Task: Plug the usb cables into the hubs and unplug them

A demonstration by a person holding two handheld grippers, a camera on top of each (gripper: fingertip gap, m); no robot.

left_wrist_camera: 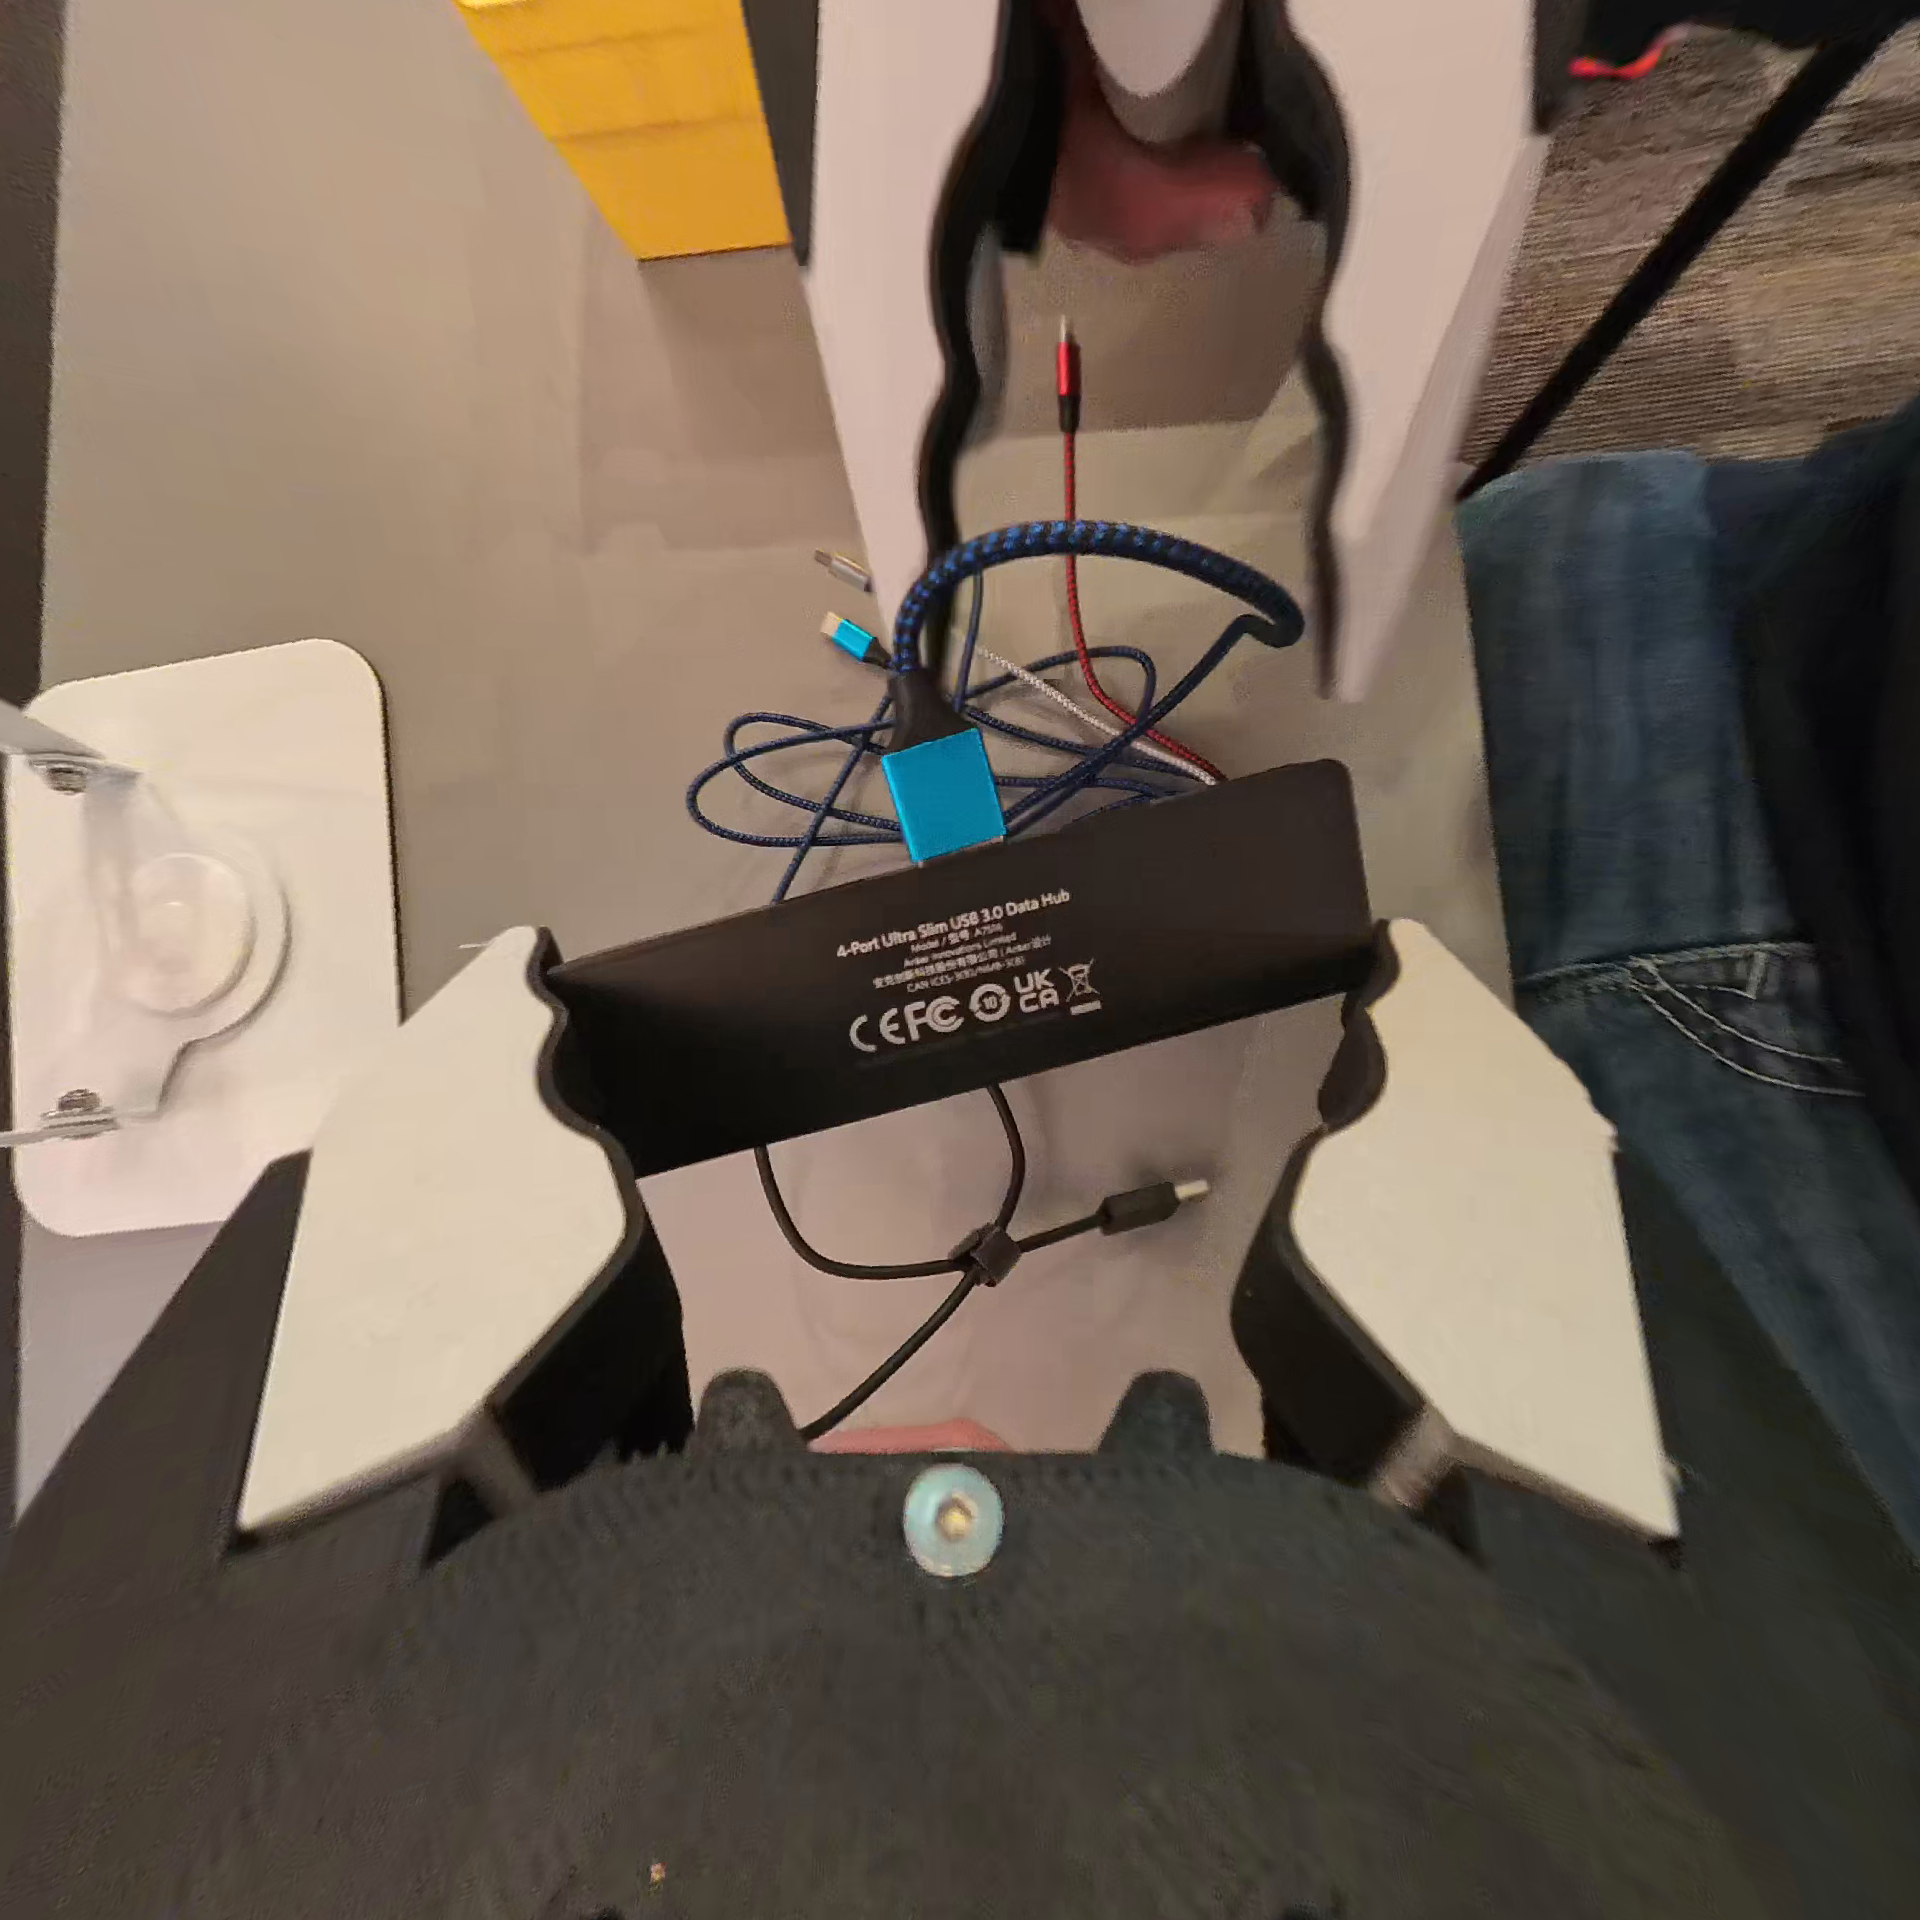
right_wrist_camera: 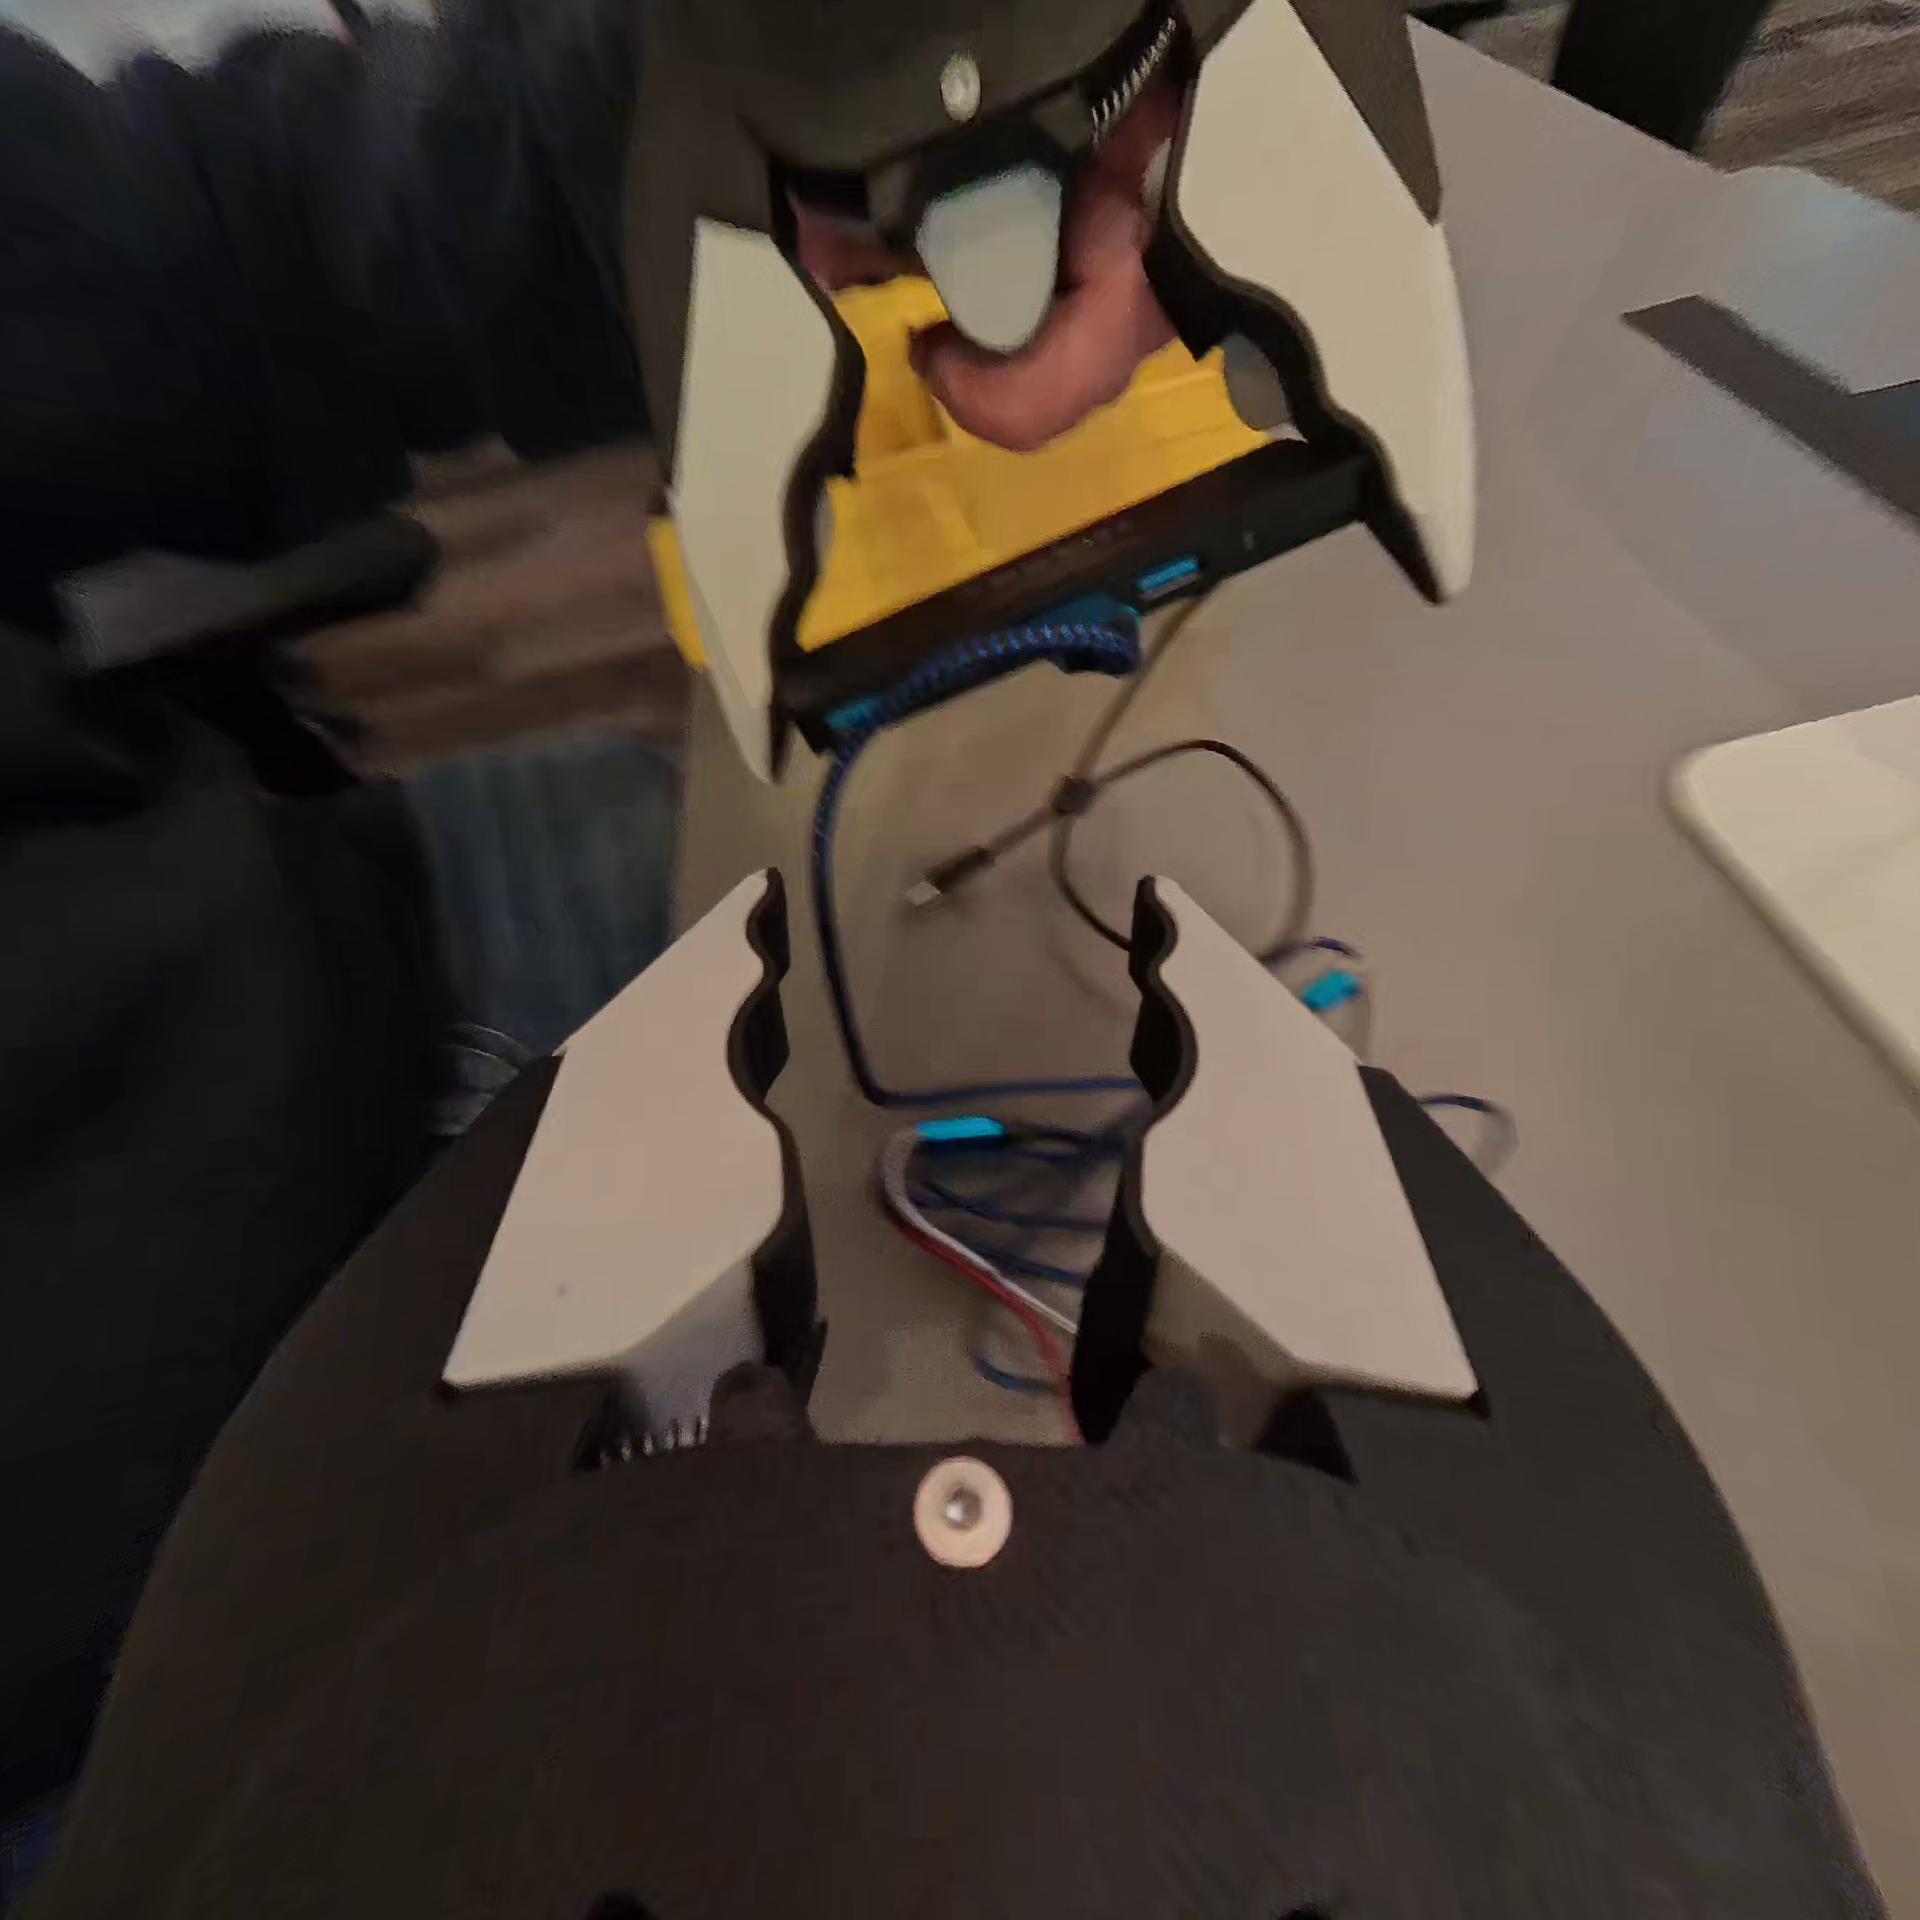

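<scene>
Hub [left_wrist_camera: 966, 977], slim, black and matte, spans the gap of the left gripper [left_wrist_camera: 961, 997], clamped end to end between the two fingertips and raised off the grey table [left_wrist_camera: 260, 436], its flat underside with pale printed markings facing the camera. A bright blue metal plug [left_wrist_camera: 943, 795] sits in the hub's far edge, and its thick blue-and-black braided cable [left_wrist_camera: 1091, 540] arches onward to the fingers of the right gripper [left_wrist_camera: 1132, 582], beyond the hub. In the right wrist view the right gripper [right_wrist_camera: 956, 894] has its fingers parted with nothing pinched at the tips; the braided cable [right_wrist_camera: 831, 935] passes between the tips. A thin black lead [left_wrist_camera: 997, 1164] hangs from the hub's near edge, below the left fingers, ending in a loose plug. Under the hub lies a tangle of blue, red and white cables [left_wrist_camera: 1039, 696].
</scene>
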